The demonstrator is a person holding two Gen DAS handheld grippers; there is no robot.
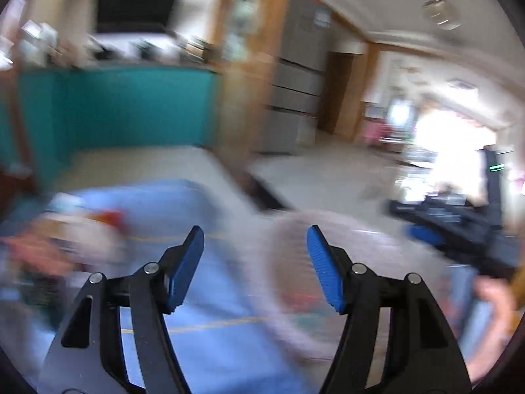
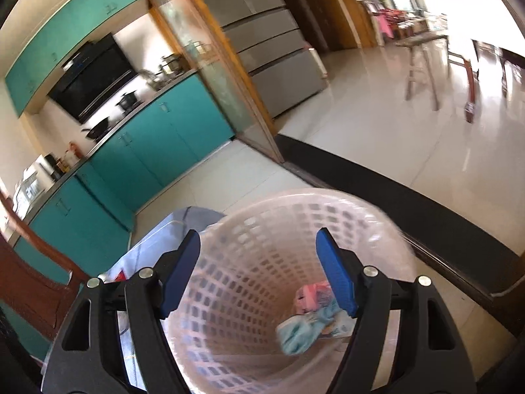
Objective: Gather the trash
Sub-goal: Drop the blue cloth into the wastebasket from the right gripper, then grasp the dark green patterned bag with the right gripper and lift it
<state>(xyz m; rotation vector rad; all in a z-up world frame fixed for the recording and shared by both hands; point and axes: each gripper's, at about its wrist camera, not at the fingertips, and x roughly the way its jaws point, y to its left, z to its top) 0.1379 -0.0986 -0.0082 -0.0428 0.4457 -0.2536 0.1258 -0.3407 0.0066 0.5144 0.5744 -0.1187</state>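
In the right wrist view my right gripper (image 2: pixel 257 256) is open and empty, held over the mouth of a pale pink lattice waste basket (image 2: pixel 285 210). Inside the basket lie a pink wrapper (image 2: pixel 310 295) and a light blue crumpled piece (image 2: pixel 302 330). In the blurred left wrist view my left gripper (image 1: pixel 256 252) is open and empty above a blue tablecloth (image 1: pixel 210 321). The basket's rim (image 1: pixel 279 262) shows blurred just right of centre. Blurred trash (image 1: pixel 75 229) lies on the cloth at the left. The other gripper (image 1: pixel 459 229) shows at the right.
Teal kitchen cabinets (image 2: pixel 147 138) and a counter with pots stand at the left. A grey fridge (image 2: pixel 272 42) stands behind a glass sliding door (image 2: pixel 216 65). A dark door track (image 2: pixel 393 197) crosses the tiled floor. Chairs and a table (image 2: pixel 459 59) stand far right. A brown chair (image 2: pixel 36 279) is near left.
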